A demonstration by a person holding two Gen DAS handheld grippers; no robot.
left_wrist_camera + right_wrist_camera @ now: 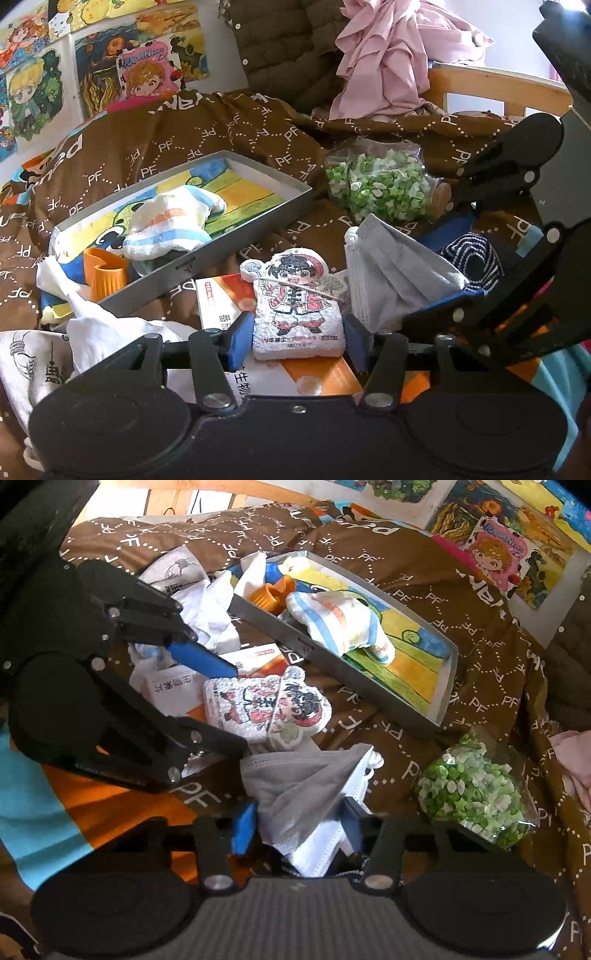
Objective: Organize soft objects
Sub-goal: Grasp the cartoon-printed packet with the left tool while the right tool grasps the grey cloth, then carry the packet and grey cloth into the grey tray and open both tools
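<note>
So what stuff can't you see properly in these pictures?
- Orange-and-white box, left wrist view: its print is mostly covered by the cartoon sponge.
- Dotted dark cloth, left wrist view: half hidden behind the grey mask.
- Jar of green bits: bits too small to identify.
</note>
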